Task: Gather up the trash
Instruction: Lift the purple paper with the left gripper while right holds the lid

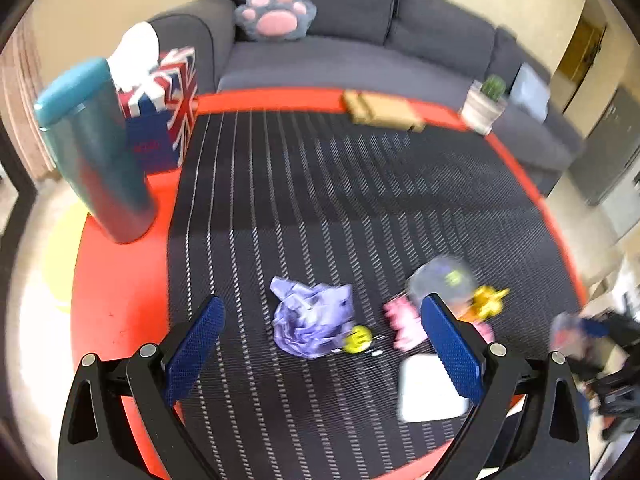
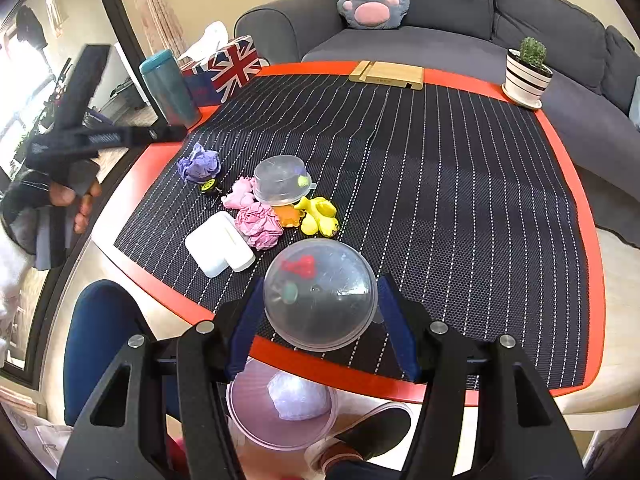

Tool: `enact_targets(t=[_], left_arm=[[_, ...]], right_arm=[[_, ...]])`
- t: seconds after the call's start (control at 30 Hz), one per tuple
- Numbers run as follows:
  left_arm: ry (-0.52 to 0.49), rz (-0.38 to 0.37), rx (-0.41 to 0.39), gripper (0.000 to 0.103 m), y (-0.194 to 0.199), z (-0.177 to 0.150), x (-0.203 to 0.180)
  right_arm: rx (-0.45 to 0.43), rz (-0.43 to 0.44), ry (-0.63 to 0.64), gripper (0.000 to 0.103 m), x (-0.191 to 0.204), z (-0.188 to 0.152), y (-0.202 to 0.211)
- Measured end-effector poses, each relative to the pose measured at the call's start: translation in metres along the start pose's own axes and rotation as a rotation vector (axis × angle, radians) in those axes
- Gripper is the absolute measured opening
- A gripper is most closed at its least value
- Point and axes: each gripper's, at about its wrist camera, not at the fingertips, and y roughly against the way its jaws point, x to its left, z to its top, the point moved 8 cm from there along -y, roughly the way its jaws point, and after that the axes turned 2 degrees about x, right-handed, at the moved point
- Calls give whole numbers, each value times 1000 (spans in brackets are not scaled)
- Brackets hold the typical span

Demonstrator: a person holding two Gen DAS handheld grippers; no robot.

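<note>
Left claw [image 1: 322, 334] spread wide, empty, low centre of left wrist frame, purple paper wad [image 1: 314, 320] between fingers on desk [image 1: 120, 288]. We risk also snagging yellow tape measure [image 1: 357, 339] touching wad.

Right claw [image 2: 320, 304] clenched on clear dome lid [image 2: 320, 294], lower centre, over desk edge above pink bin [image 2: 256, 408]. We judge the smooth curve may squirt out and miss bin.

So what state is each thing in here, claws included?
Left claw: open, empty, above the purple paper wad.
Right claw: shut on the clear dome.
Purple wad: crumpled, on the mat.
Pink wad: crumpled, on the mat.
Clear tub: upside down.
Teal tumbler: upright, lidded.
Bin: open, one wad inside.
</note>
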Motion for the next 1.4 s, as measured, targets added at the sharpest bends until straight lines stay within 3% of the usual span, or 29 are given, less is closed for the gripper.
enact_targets(t=[0.2,0.27,0.37,0.47,0.8,1.4], left_arm=[[9,28,80,93,-32,-12,9],[8,25,101,72,-39,-13,8],[7,36,121,50,-46,-15,10],[-6,37,108,42,-42,-14,7],[-10,-9,-13,41,0,6,-3],[58,-312,-119,40,59,34,-39]], right_arm=[[9,-1,-5,58,-1,-1,-5],[12,-1,-7,58,-1,-2,-7],[15,-1,-11,58,-2,-2,-8],[16,0,-13,58,-3,-3,-10],[12,5,-11,58,-1,-2,-11],[2,3,-6,58,1,1,-3]])
